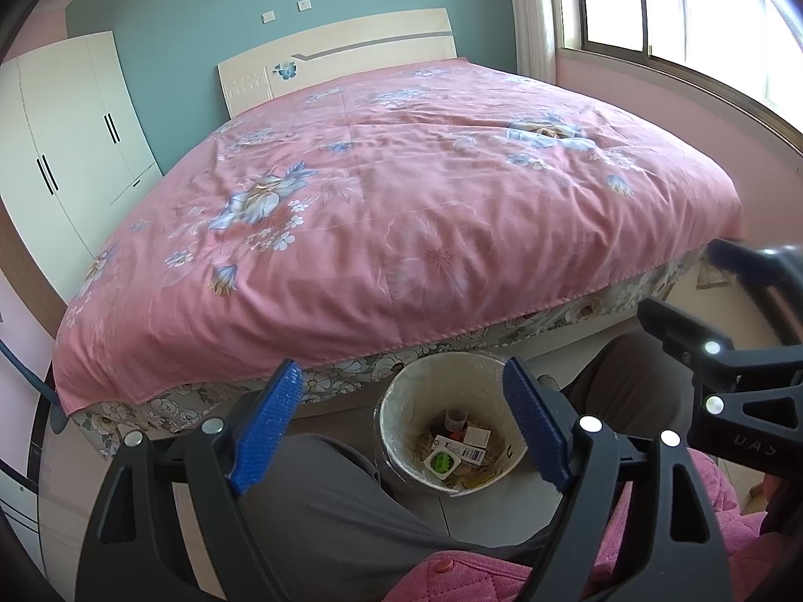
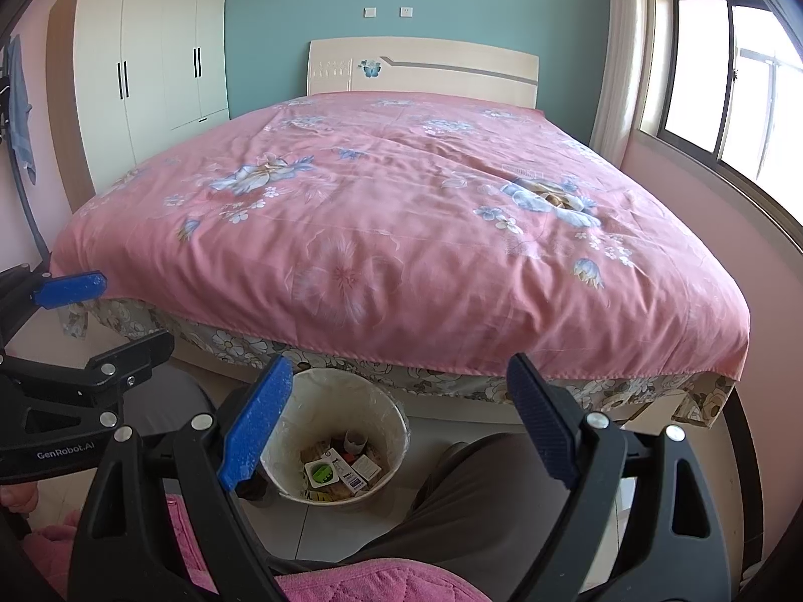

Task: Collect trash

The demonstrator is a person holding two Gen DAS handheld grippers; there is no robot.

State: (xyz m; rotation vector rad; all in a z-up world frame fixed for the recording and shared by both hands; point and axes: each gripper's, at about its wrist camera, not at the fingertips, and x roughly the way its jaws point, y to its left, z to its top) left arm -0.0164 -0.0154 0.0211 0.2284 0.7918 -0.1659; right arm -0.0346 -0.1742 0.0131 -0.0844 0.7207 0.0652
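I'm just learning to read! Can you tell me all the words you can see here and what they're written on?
"GenRobot.AI": white letters on the black body of the left gripper, seen from the right wrist view.
"UAS": faint raised letters on the right gripper, seen from the left wrist view; only partly readable.
Small boxes in the trash bin: print too small to read.

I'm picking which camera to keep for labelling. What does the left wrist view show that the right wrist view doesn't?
Only the left wrist view: the right gripper from outside, at its right edge. Only the right wrist view: the left gripper from outside at its left edge, and a blue cloth hanging at far left. Both: the pink floral bed, white wardrobe, window, and lined trash bin holding small boxes, with both grippers open and empty.
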